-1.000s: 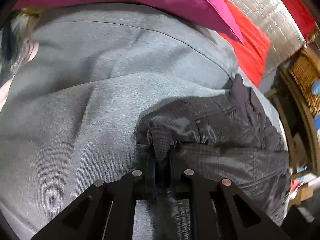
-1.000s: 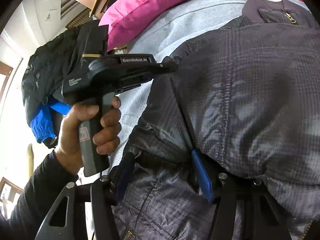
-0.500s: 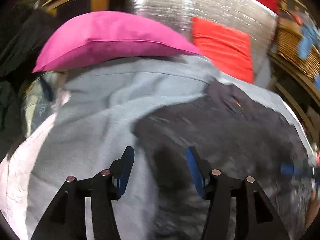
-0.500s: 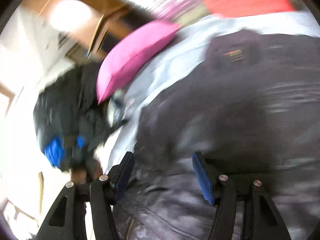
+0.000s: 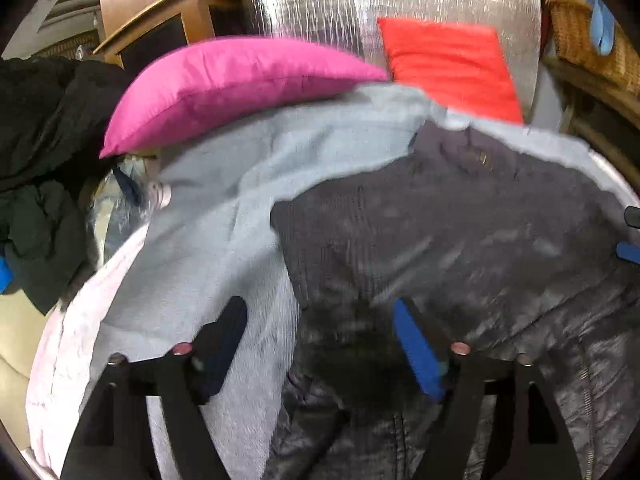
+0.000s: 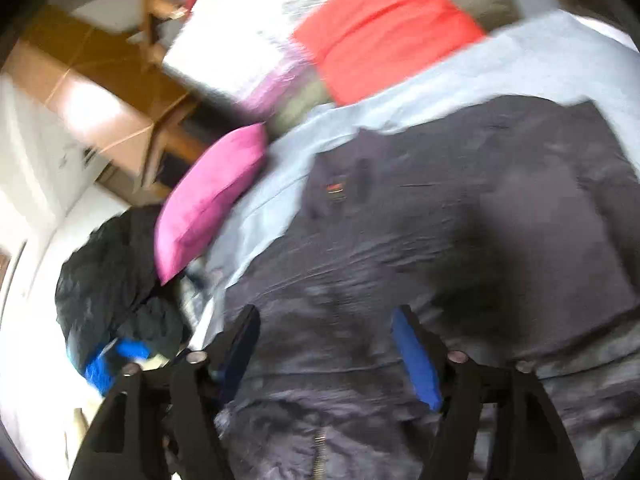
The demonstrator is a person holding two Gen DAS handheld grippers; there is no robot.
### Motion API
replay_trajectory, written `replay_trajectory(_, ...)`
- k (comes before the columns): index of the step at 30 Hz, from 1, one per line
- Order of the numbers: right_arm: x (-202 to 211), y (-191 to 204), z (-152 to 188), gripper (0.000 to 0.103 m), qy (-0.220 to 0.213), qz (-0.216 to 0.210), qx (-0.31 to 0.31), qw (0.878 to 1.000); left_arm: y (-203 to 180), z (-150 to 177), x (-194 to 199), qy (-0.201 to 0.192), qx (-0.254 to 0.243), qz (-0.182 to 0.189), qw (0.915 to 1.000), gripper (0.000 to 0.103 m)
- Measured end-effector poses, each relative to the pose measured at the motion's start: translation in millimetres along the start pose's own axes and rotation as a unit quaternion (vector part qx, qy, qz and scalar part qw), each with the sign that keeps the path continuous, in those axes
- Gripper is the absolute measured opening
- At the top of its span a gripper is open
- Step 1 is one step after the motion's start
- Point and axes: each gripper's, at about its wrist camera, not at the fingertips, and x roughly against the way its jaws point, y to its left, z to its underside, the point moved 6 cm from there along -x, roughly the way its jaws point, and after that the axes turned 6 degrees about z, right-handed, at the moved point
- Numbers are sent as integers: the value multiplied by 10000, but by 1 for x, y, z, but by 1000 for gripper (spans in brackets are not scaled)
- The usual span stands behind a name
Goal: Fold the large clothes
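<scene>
A dark grey quilted jacket (image 5: 460, 240) lies spread on a light grey blanket (image 5: 224, 216) on a bed; it also shows in the right wrist view (image 6: 440, 240). My left gripper (image 5: 320, 320) is open and empty, raised over the jacket's left edge. My right gripper (image 6: 324, 328) is open and empty, raised over the jacket's lower part near its zipper (image 6: 320, 440). A bit of the right gripper's blue pad (image 5: 628, 250) shows at the right edge of the left wrist view. Both views are motion-blurred.
A pink pillow (image 5: 224, 84) and a red pillow (image 5: 452, 64) lie at the head of the bed against a silver headboard (image 5: 400, 0). A heap of dark clothes (image 6: 116, 280) with some blue cloth sits left of the bed. Wooden furniture (image 5: 160, 12) stands behind.
My left gripper has let go of the jacket fold and opened. Both grippers have lifted away from the jacket, and the jacket now lies flatter.
</scene>
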Motion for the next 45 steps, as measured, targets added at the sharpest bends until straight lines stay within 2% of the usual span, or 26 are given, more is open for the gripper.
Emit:
replay_trajectory(1, -5, -10, 2, 76, 73, 159, -68, 9998, -2, 9, -15, 324, -27, -98, 9994, 78)
replay_trajectory(2, -13, -23, 3, 75, 195, 156, -222, 9994, -4, 14, -23, 490, 14, -127, 9987, 78)
replay_trajectory(4, -7, -25, 2, 76, 199, 9, -279, 9994, -2, 14, -19, 366, 138, -134, 9991, 78)
replay_trajectory(7, 15, -5, -6, 76, 6, -231, 210, 9995, 0, 8, -6, 153, 228, -86, 9996, 78)
replay_trajectory(9, 23, -2, -16, 76, -266, -75, 469, 9985, 5, 7, -4, 99, 287, -169, 9994, 80)
replay_trajectory(10, 25, -13, -20, 78, -326, 114, 399, 9986, 6, 10, -11, 255, 316, -171, 9990, 81)
replay_trajectory(11, 17, -24, -20, 78, -282, 329, 247, 9988, 8, 16, -23, 575, 431, -117, 9973, 81)
replay_trajectory(12, 3, -42, -17, 78, -84, 553, -24, 9984, 11, 20, -28, 726, 635, -17, 9953, 81)
replay_trajectory(14, 1, -52, -18, 78, -39, 325, -266, 9991, 17, 22, -24, 793, 1028, 125, 9915, 81)
replay_trajectory(16, 18, -36, -18, 78, -126, 97, -162, 9997, 21, 19, -11, 788, 1234, 249, 9889, 81)
replay_trajectory(18, 39, -20, -13, 78, -300, -41, 57, 9995, 21, 17, 9, 683, 1271, 170, 9894, 81)
replay_trajectory(20, 57, -5, 0, 78, -380, -70, 286, 9988, 21, 18, 31, 528, 1291, 162, 9901, 81)
replay_trajectory(24, 96, 15, 50, 78, -419, 82, 830, 9956, 13, 28, 69, 335, 1214, 175, 9919, 81)
replay_trajectory(29, 137, 21, 131, 79, -332, 288, 1289, 9907, -4, 57, 111, 276, 997, 219, 9944, 81)
replay_trajectory(34, 165, -19, 198, 79, -251, 576, 890, 9940, -15, 95, 142, 246, 928, 163, 9952, 82)
replay_trajectory(38, 189, -56, 228, 79, -450, 534, -10, 9976, -22, 125, 154, 378, 1030, 222, 9937, 82)
replay_trajectory(41, 201, -62, 238, 79, -656, 504, -186, 9964, -24, 145, 162, 446, 1074, 244, 9929, 82)
replay_trajectory(45, 209, -59, 245, 79, -686, 481, -250, 9962, -22, 166, 166, 537, 1107, 174, 9923, 82)
